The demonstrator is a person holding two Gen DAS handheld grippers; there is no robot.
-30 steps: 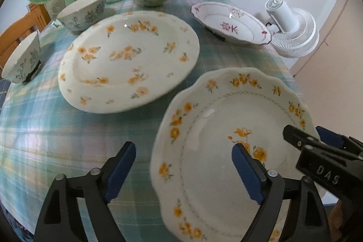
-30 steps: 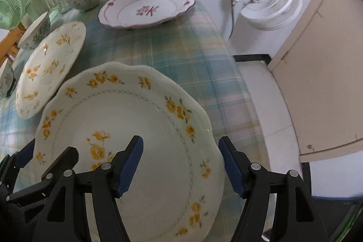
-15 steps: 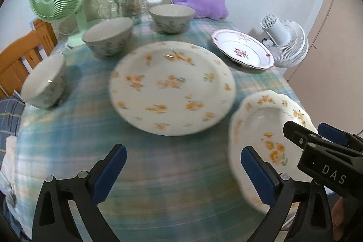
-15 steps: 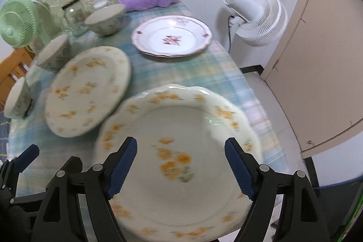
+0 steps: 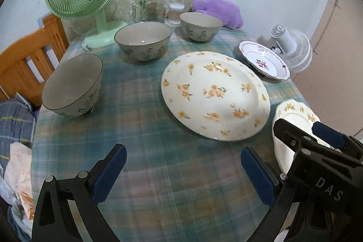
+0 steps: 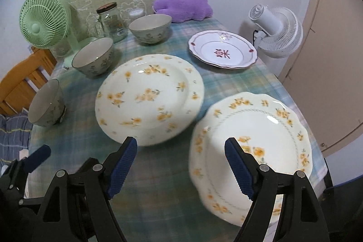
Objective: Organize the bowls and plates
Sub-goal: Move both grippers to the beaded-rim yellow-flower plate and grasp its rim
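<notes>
Left wrist view first: the left gripper is seen spread wide with nothing between its pads, only checked tablecloth beneath. Ahead and to its right lies the large flowered plate; the scalloped plate sits further right, partly hidden by the other tool. Three bowls are ranged ahead: the near bowl to the left, the middle bowl beyond, the far bowl behind that. All three appear empty, as does the red-marked plate (a glass jar behind cannot be judged).

Right wrist view: the right gripper is likewise held wide and empty, the scalloped plate just under its right finger, the large plate ahead-left.

Stacking is judged the likely step; a rim should be pinched squarely and lifted level, so that glazed ware is not slid off the cloth.
</notes>
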